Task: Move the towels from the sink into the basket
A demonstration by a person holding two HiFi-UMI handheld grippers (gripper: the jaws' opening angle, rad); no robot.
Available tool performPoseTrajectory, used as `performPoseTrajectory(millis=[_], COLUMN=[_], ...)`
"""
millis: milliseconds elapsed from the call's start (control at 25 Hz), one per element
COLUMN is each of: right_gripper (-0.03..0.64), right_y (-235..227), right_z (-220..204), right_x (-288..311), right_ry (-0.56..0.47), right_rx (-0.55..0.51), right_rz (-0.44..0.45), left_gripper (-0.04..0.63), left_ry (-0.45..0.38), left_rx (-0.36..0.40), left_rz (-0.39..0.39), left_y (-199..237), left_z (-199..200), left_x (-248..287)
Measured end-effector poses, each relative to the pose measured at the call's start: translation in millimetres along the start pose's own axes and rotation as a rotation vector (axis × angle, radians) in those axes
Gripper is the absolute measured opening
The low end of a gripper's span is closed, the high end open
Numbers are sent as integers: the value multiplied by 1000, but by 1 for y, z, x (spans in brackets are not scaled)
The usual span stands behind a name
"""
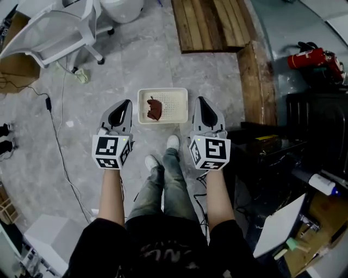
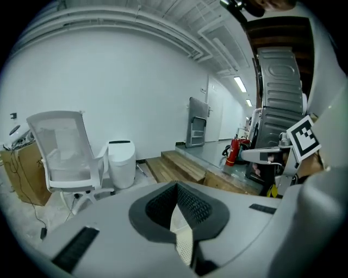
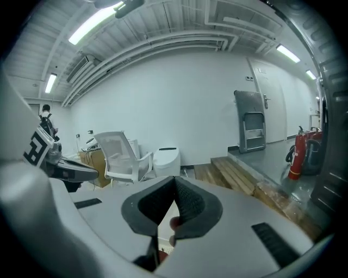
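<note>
A white perforated basket [image 1: 180, 93] stands on the grey floor just ahead of the person's feet. One crumpled red-brown towel [image 1: 154, 109] lies in its left half. My left gripper [image 1: 126, 103] hovers beside the basket's left edge, jaws shut with nothing between them. My right gripper [image 1: 201, 100] hovers beside the right edge, also shut and empty. In the left gripper view the closed left gripper [image 2: 176, 187] points across the room, with a sliver of the basket [image 2: 183, 234] showing below the pads. The right gripper [image 3: 175, 182] shows the same closed pose. No sink is in view.
A white office chair [image 1: 54, 32] and a white bin [image 1: 122, 8] stand at the far left. A wooden platform [image 1: 212, 24] lies ahead, a red fire extinguisher [image 1: 312, 58] at the right. Dark equipment [image 1: 304, 125] crowds the right side. A cable [image 1: 60, 146] runs along the floor.
</note>
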State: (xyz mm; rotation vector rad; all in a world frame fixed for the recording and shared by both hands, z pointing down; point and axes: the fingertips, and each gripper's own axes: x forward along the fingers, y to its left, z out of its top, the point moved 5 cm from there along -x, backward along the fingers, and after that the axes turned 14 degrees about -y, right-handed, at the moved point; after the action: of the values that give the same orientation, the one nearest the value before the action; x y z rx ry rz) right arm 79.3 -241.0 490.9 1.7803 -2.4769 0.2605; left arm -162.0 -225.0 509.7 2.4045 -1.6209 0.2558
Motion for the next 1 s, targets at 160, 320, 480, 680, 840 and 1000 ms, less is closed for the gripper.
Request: performPoseTrajectory(millis=[160, 320, 480, 680, 840, 1000], right_gripper=[15, 15, 15, 14, 15, 15], right_y=[-3, -1, 10, 18, 24, 27], right_z=[54, 107, 148, 195, 229, 251], right_x=[-11, -25, -45, -72, -86, -103], right_ry=[-48, -87, -99, -148, -199, -229], right_rx=[-13, -22, -33, -35, -62, -82], right_rz=[-17, -29, -23, -26, -20, -22], left_gripper=[17, 17, 17, 17, 16, 16], left_ry=[-61, -109, -150, -226, -285, -314], left_rx=[32, 59, 37, 57, 73, 64], left_rz=[10, 29, 58, 68, 73, 78], left_y=[-3, -4, -10, -20, -23, -28], left_z=[56, 112, 155, 207, 247, 266], left_x=[-17, -34, -60, -86, -101, -118])
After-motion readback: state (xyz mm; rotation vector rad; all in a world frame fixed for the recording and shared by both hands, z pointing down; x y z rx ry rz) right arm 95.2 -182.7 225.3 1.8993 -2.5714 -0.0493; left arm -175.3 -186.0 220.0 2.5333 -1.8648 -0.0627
